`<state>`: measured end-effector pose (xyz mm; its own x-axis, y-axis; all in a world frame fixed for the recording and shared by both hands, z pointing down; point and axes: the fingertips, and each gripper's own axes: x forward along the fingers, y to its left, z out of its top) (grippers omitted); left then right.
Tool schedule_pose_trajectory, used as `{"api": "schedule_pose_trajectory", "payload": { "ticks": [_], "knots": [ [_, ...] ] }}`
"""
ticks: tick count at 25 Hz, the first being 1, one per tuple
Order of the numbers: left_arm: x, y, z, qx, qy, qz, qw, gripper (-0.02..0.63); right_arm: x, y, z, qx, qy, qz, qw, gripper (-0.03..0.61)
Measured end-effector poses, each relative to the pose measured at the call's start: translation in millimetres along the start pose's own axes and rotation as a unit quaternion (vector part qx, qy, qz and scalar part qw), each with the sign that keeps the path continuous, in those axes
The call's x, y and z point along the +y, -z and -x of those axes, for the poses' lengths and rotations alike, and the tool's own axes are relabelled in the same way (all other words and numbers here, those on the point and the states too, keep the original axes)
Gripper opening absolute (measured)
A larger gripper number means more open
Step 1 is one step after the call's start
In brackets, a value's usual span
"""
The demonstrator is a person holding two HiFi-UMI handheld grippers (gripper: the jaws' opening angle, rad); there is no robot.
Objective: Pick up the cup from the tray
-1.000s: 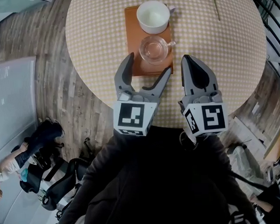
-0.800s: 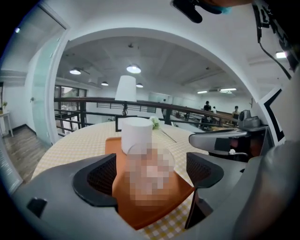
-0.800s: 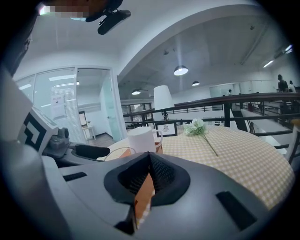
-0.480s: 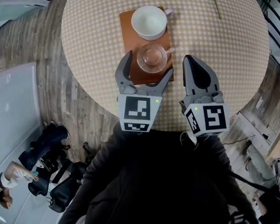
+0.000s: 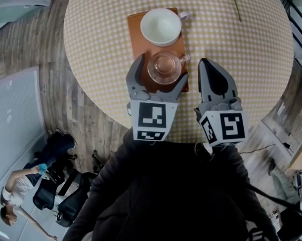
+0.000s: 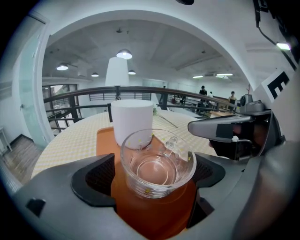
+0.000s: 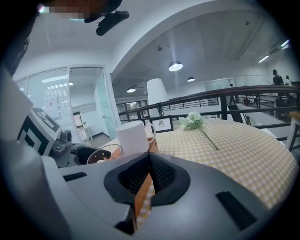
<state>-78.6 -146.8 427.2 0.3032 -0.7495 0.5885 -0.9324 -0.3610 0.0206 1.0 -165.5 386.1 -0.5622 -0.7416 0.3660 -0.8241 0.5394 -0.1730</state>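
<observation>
A clear glass cup (image 5: 165, 67) stands on the near end of an orange tray (image 5: 135, 31). A white cup (image 5: 161, 26) sits behind it on the same tray. My left gripper (image 5: 159, 75) is wide open, one jaw on each side of the glass cup. In the left gripper view the glass cup (image 6: 157, 164) sits between the dark pads (image 6: 91, 180), and a gap shows on the left side. The cup's handle points away to the right. My right gripper (image 5: 211, 73) hovers just right of the tray, shut with nothing in it (image 7: 149, 161).
The tray lies on a round table with a yellow checked cloth (image 5: 237, 50). A flower stem (image 7: 201, 124) lies on the far right of the cloth. On the wooden floor at the lower left are bags and a person (image 5: 15, 196).
My left gripper has moved forward over the tray, so the glass cup now stands between its jaws, which have spread a little wider. The right gripper has stayed in place.
</observation>
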Motion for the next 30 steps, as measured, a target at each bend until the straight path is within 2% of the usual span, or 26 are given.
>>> {"api": "schedule_pose_trajectory", "payload": {
  "ticks": [13,17,19,26,30],
  "knots": [
    [3.5,5.7,-5.3,0.025,-0.01,-0.013,0.9996,0.471,-3.6,0.0,-2.6,0.001,0.004,-0.004,1.0,0.007],
    [5.0,4.9,-5.3,0.023,-0.015,-0.021,0.9994,0.452,-5.1,-0.8,-1.6,0.0,0.007,-0.004,1.0,0.007],
    [5.9,4.7,-3.4,0.021,-0.018,-0.027,0.9993,0.408,-4.1,-0.7,-0.4,0.0,0.008,-0.004,1.0,0.007],
    [6.6,4.0,-1.1,0.015,-0.019,-0.033,0.9992,0.407,-6.5,-5.3,6.1,-0.006,0.012,-0.001,1.0,0.007],
    [5.1,5.9,3.5,0.013,-0.02,-0.023,0.9995,0.406,-6.9,-7.4,12.0,-0.01,0.011,0.001,1.0,0.007]
  ]
}}
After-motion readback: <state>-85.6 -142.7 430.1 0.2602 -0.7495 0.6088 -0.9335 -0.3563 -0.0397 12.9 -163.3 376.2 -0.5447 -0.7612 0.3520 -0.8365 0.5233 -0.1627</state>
